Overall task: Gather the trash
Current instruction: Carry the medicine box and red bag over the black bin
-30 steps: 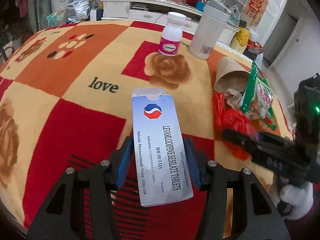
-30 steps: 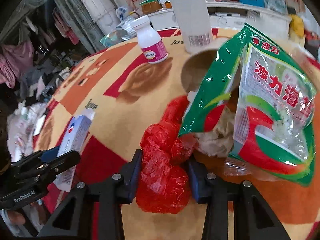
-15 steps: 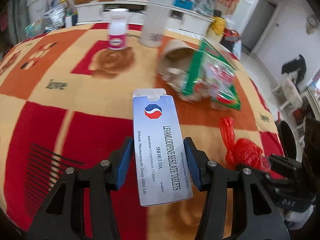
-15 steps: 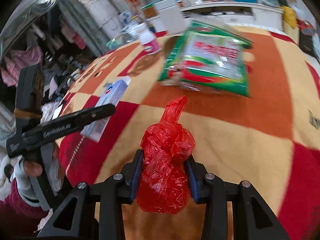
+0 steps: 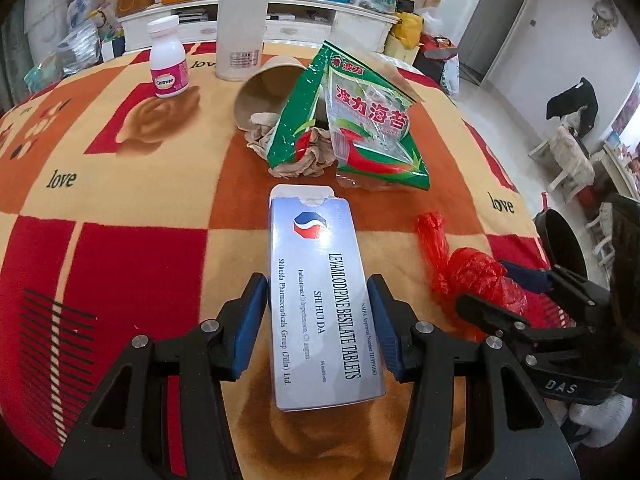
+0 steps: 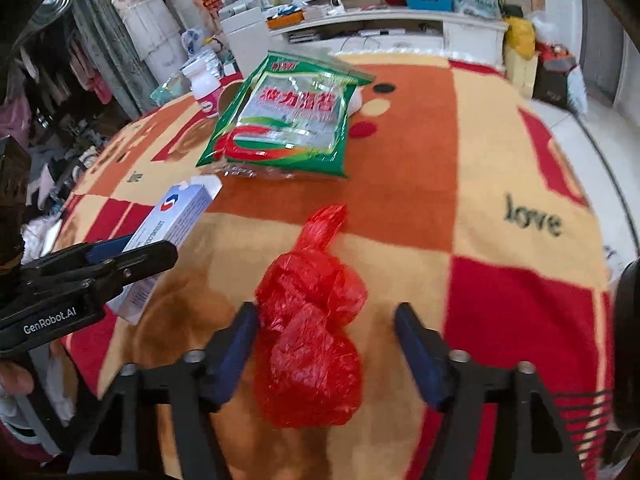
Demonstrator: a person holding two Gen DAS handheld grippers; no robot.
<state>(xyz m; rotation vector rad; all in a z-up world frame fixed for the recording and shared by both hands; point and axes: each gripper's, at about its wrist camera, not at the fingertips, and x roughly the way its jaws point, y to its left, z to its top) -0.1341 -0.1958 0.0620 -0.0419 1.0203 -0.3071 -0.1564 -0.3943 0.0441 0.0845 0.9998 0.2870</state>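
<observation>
Left wrist view: we see the left gripper (image 5: pixel 316 320) clamped across the long sides of a tablet box (image 5: pixel 320 300), its blue pads pressed on both edges, the box lifted clear of the blanket-covered table (image 5: pixel 120 240) and pointing away from the camera. Beyond it lie a green seaweed packet (image 5: pixel 360 120), crumpled brown paper (image 5: pixel 288 148) and a paper cup (image 5: pixel 268 88) tipped on its side, all heaped together near the table's middle; a white pill bottle (image 5: pixel 168 64) and a pale flask (image 5: pixel 240 28) stand upright farther back. At right, the right gripper (image 5: pixel 504 292) sits around a red plastic bag (image 5: pixel 472 276). Right wrist view: the right gripper's (image 6: pixel 326 344) jaws have just been opening; they stand wide, the left pad at most brushing the red bag (image 6: pixel 312 332) and the right pad well apart from it, so we judge the bag released, or nearly so, near the table's edge. A dark round rim (image 6: pixel 626 340) shows at the far right, possibly a bin, though we cannot tell. The seaweed packet (image 6: pixel 284 116) lies flat mid-table. We judge the task as under way: two pieces gathered toward the near edge, one of them in a gripper's hold; the packet, paper and cup are not yet collected, and no piece is seen in any container.
</observation>
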